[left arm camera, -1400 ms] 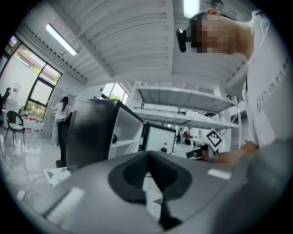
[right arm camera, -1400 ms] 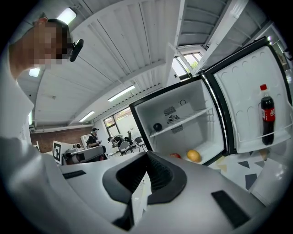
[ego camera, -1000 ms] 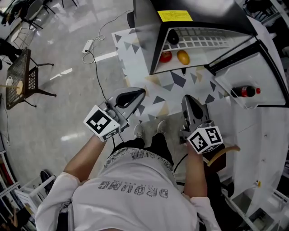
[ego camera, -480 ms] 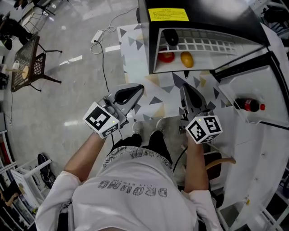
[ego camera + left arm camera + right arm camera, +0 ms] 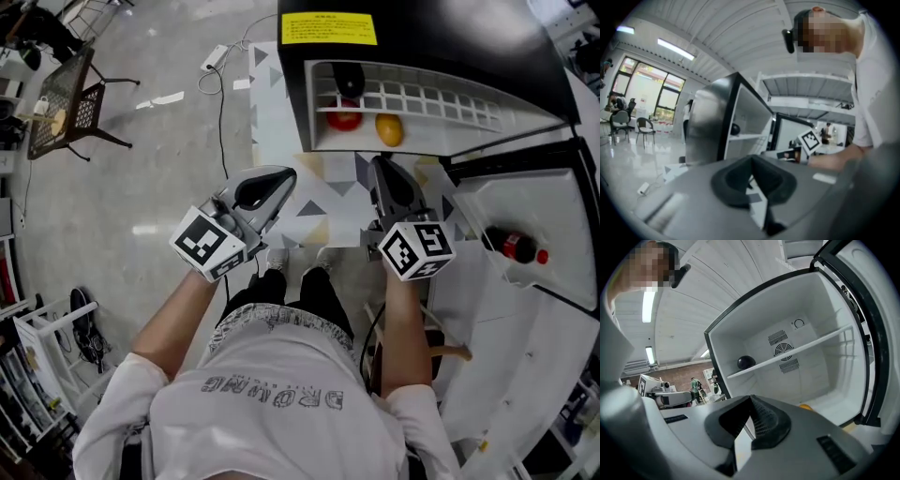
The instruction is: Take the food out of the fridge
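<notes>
The fridge (image 5: pixel 309 94) stands open ahead of me, black outside and white inside. A dark round item (image 5: pixel 349 79) lies on its wire shelf (image 5: pixel 422 94). Below the shelf sit a red fruit (image 5: pixel 344 119) and a yellow-orange fruit (image 5: pixel 388 128). My left gripper (image 5: pixel 279 180) is shut and empty, over the patterned mat left of the opening. My right gripper (image 5: pixel 381 169) is shut and empty too, just short of the fridge's lower edge. In the right gripper view the dark round item (image 5: pixel 746 362) rests on the white shelf (image 5: pixel 801 349), with the orange fruit (image 5: pixel 805 406) low behind the right gripper (image 5: pixel 751 401).
The fridge door (image 5: pixel 525 216) hangs open at the right, with a cola bottle (image 5: pixel 511 246) in its rack. A triangle-patterned mat (image 5: pixel 328 202) covers the floor before the fridge. A metal chair (image 5: pixel 61 108) and a power strip with cable (image 5: pixel 216 58) lie far left.
Both grippers have moved forward toward the open fridge, the right one more. The fridge interior now shows closer under the head camera. Both stay shut and empty.
</notes>
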A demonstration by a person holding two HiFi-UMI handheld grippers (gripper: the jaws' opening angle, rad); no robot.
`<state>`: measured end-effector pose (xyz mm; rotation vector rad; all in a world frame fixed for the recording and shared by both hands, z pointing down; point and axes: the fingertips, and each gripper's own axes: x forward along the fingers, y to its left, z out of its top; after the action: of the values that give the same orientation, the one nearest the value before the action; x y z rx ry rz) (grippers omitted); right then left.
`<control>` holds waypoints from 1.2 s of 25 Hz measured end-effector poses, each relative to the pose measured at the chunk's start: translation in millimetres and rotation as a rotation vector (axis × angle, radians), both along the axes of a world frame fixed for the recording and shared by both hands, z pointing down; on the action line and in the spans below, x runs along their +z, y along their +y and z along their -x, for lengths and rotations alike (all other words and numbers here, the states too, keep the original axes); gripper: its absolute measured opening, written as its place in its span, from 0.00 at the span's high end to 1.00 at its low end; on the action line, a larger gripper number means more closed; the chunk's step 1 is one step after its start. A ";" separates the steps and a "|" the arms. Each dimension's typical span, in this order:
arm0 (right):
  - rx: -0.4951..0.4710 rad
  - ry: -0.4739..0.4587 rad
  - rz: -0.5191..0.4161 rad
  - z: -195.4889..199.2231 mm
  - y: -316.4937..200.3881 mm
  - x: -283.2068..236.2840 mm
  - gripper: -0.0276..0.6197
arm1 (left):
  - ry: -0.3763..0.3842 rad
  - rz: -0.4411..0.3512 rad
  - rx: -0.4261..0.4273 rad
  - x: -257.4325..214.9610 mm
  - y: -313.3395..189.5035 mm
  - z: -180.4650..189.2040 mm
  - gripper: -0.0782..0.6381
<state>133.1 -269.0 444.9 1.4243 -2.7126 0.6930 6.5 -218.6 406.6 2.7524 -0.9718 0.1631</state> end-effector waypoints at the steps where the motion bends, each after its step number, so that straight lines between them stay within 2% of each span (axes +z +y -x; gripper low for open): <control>1: -0.003 0.002 0.001 -1.5 -3.8 3.3 0.97 | -0.002 -0.001 -0.006 0.5 -1.6 -2.3 0.88; 9: -0.030 0.032 0.010 -1.6 -34.4 27.5 0.97 | -0.010 -0.005 -0.071 11.8 -10.3 -3.8 0.88; 18: -0.071 0.084 0.019 12.6 -54.3 58.6 0.95 | -0.001 -0.004 -0.091 29.7 -11.8 -3.9 0.88; 20: -0.078 0.102 0.027 16.3 -58.2 68.2 0.90 | -0.001 0.000 -0.096 34.8 -11.9 -3.1 0.88; 26: -0.095 0.168 0.029 26.6 -73.8 89.5 0.83 | 0.007 0.006 -0.111 47.0 -13.5 2.1 0.88; 30: -0.110 0.199 0.037 33.1 -83.4 102.6 0.73 | 0.008 0.006 -0.116 53.4 -15.7 5.8 0.88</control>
<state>100.0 -352.4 547.6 1.2512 -2.5882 0.5595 0.7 -234.2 460.0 2.6798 -1.1229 0.1360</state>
